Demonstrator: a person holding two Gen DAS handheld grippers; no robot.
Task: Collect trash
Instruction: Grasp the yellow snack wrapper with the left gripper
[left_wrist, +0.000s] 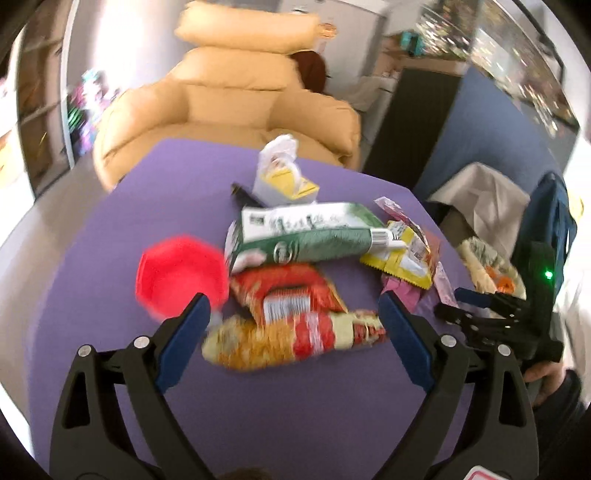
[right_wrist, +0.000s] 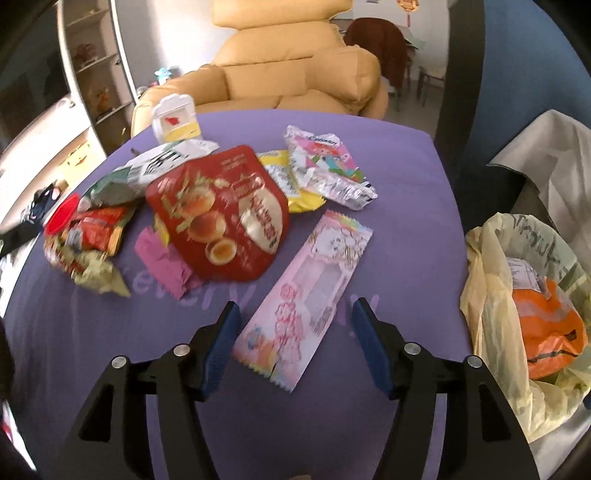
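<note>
Bag (right_wrist: 487, 295) beside table — orange wrapper (right_wrist: 550, 325) inside.

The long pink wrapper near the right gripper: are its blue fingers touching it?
Apart. The right wrist view shows purple cloth between each blue finger and the pink wrapper; right gripper open.

A home living room: a padded tan leather armchair (right_wrist: 291, 70) stands just behind a purple-covered table (right_wrist: 399, 206), white open display shelves (right_wrist: 92, 66) holding small ornaments stand left of the armchair, and a wooden stool (right_wrist: 430, 79) stands right of it.
</note>
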